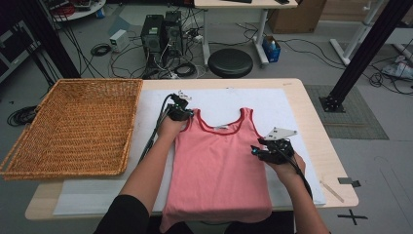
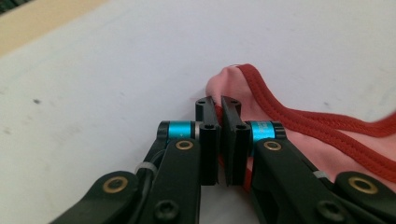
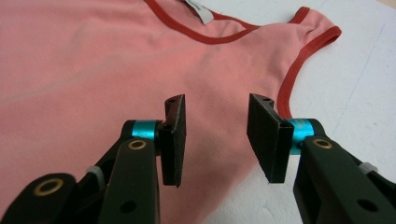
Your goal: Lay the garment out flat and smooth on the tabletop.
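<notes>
A pink tank top (image 1: 221, 161) with dark red trim lies flat on the white mat (image 1: 277, 105), neck toward the far side, hem hanging over the near table edge. My left gripper (image 1: 187, 115) sits at its left shoulder strap. In the left gripper view the gripper (image 2: 219, 105) is shut on the strap (image 2: 233, 79), red trim pinched between the pads. My right gripper (image 1: 255, 151) hovers at the top's right side below the armhole. In the right gripper view the gripper (image 3: 217, 100) stands open over the pink cloth (image 3: 93, 56), nothing between the pads.
A large wicker basket (image 1: 73, 84) lies on the table's left part, overhanging its edge. The wooden table (image 1: 319, 141) shows bare to the right of the mat, with a pale strip (image 1: 331, 190) near its front corner. A black stool (image 1: 230, 62) stands beyond.
</notes>
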A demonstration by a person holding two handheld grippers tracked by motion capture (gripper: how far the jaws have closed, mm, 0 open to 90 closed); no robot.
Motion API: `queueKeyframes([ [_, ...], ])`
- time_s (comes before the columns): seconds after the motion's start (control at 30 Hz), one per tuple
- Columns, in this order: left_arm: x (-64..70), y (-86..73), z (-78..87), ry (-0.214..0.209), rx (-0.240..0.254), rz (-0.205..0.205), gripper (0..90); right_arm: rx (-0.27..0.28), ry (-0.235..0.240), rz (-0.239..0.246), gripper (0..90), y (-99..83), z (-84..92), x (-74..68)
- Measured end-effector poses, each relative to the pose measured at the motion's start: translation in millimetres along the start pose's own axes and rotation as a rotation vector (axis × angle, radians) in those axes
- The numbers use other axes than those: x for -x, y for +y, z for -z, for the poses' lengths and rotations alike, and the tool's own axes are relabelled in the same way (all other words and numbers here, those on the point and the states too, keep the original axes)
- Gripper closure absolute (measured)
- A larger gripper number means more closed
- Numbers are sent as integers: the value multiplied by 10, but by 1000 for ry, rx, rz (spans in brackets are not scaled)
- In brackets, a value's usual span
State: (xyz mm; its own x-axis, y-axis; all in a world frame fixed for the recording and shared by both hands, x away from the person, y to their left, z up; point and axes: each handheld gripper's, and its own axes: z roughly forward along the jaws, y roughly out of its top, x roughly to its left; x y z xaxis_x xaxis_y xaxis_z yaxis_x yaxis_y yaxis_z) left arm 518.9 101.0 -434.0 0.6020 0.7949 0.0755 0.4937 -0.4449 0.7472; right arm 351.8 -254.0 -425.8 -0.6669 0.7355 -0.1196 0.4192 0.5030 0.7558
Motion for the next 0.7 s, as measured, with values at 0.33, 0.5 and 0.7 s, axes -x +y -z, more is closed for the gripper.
queueKeyframes([
  [0.33,-235,25,103,-62,53,117,642,-68,-10,-69,682,-75,-155,142],
  [0.5,-178,-7,233,-93,81,140,502,-70,3,-103,865,-152,-172,207],
  [0.7,-43,-70,505,-124,124,146,440,-63,-4,-118,747,-150,-107,204],
])
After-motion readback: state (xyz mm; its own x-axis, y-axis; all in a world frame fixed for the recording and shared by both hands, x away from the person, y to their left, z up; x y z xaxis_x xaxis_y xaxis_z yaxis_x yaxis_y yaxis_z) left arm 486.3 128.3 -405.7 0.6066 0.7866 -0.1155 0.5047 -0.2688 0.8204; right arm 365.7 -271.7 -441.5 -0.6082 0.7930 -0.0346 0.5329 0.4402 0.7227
